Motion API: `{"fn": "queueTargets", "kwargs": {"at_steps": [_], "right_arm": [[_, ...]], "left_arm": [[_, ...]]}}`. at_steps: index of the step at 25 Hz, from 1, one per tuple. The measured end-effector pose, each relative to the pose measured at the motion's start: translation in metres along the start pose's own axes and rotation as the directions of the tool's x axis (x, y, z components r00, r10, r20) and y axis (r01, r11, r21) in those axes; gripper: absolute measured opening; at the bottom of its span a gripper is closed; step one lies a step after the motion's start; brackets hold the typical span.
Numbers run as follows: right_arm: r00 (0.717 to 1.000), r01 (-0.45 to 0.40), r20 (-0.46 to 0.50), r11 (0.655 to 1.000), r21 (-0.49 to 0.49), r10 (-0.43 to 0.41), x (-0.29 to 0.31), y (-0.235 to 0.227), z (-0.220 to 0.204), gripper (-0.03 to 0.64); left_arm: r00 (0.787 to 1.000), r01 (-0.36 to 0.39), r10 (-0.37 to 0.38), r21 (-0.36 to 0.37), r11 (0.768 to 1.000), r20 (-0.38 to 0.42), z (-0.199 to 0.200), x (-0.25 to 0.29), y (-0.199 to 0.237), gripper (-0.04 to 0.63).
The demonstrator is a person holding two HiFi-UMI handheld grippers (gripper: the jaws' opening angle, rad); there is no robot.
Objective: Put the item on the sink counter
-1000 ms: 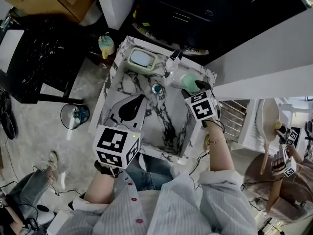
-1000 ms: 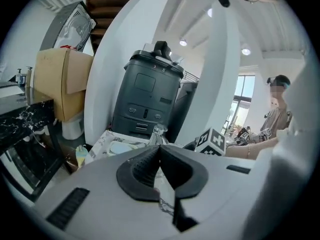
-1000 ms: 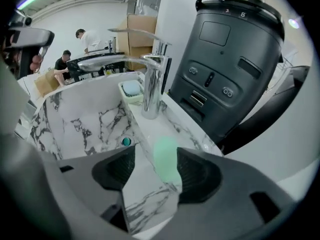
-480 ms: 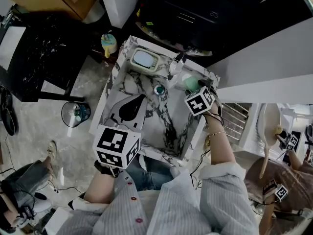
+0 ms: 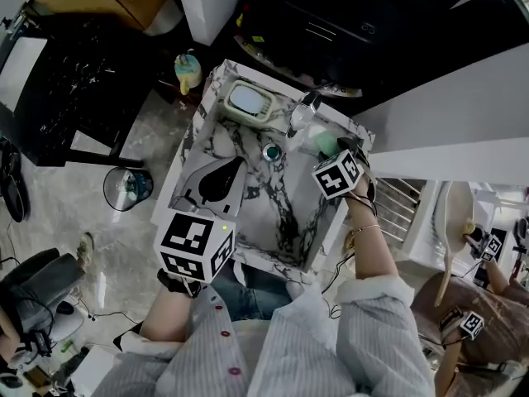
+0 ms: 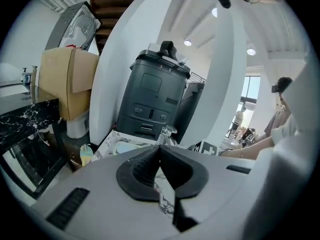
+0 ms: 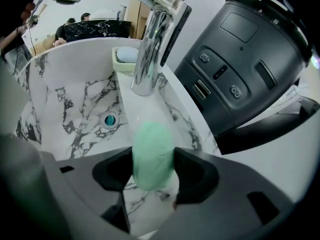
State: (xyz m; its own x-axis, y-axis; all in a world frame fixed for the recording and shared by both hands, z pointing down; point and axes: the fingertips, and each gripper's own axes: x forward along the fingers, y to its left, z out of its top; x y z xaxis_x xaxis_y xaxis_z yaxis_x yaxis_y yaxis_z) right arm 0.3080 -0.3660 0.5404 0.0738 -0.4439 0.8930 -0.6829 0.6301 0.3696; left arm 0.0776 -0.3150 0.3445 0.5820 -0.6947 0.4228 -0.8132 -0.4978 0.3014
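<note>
A green oval item (image 7: 152, 149) sits squeezed between the jaws of the right hand-held gripper (image 7: 152, 174), which have just been closing on it.

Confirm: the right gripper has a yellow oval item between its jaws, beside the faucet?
Not yellow: the right gripper view shows the item pale green. It does sit in the right gripper, whose jaws have just been closing, beside the faucet.

The left gripper (image 6: 160, 151) is holding its black jaws together at the tips, gripping nothing. It is pointing across a white, grey-veined marble sink (image 6: 120, 145) towards a tall dark grey machine (image 6: 155, 96). A brown cardboard box (image 6: 62, 81) is sitting at left.
</note>
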Motion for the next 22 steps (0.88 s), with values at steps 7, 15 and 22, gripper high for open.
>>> {"fn": "queueTargets", "kwargs": {"at_steps": [7, 15, 22], "right_arm": [[0.998, -0.063, 0.033, 0.993, 0.096, 0.06, -0.007, 0.002, 0.003, 0.236], [0.996, -0.047, 0.077, 0.99, 0.135, 0.037, -0.016, -0.004, 0.009, 0.171], [0.998, -0.004, 0.064, 0.992, 0.123, -0.004, -0.017, -0.017, 0.01, 0.135]], "left_arm": [[1.0, -0.003, 0.003, 0.002, 1.0, 0.013, 0.005, -0.001, -0.001, 0.015], [1.0, -0.014, 0.013, 0.008, 1.0, 0.025, 0.005, -0.007, -0.003, 0.015], [0.999, -0.033, 0.032, 0.002, 0.999, 0.041, 0.002, -0.013, -0.009, 0.015]]}}
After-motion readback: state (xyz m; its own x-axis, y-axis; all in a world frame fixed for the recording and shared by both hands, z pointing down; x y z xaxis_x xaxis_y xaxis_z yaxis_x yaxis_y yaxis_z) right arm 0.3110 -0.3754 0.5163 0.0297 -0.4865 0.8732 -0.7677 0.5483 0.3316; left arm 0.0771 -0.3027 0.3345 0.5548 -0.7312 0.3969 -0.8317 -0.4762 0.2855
